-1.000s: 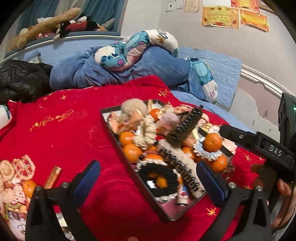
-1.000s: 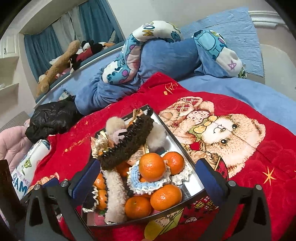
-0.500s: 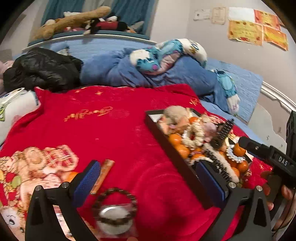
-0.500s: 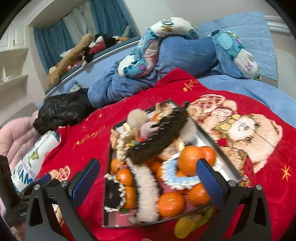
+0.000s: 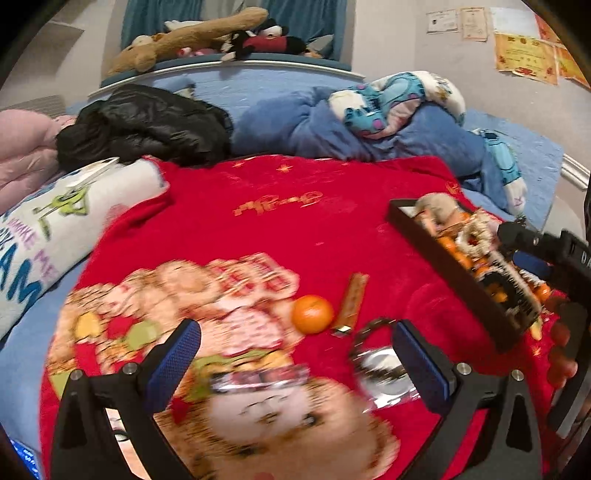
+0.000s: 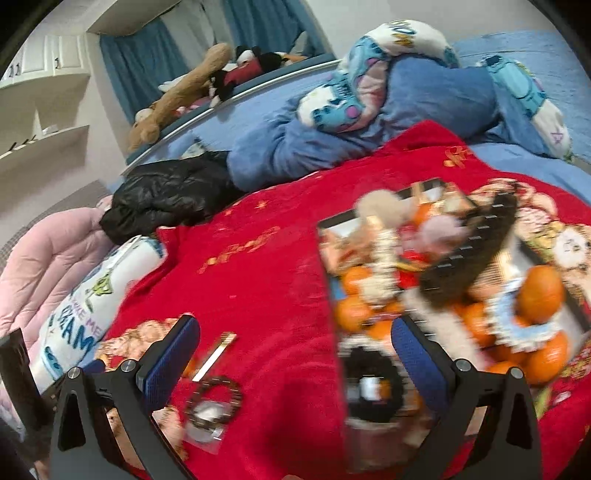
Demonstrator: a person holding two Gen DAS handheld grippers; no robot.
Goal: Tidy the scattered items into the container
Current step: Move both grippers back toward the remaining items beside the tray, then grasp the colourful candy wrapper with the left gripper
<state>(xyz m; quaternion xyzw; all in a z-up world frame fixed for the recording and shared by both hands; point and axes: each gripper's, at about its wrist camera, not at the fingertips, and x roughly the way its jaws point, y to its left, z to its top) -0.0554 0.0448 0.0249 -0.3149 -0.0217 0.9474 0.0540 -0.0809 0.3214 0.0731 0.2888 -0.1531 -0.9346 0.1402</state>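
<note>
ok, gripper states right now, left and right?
Left gripper: open, holding nothing, above the red blanket.
Right gripper: open, holding nothing.

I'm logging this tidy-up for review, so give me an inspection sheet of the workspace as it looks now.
Surface: red plush blanket with cartoon bear print, spread on a bed.
Job's things: black rectangular tray, heaped with oranges and hair accessories; loose orange, gold foil stick and bagged dark bead bracelet lying outside it.
Clutter: shiny snack wrapper on the blanket.
Grippers: left gripper open, empty; right gripper open, empty.
Cables: nothing seen.
Surroundings: black puffer jacket, blue duvet, plush toys on the headboard ledge.
</note>
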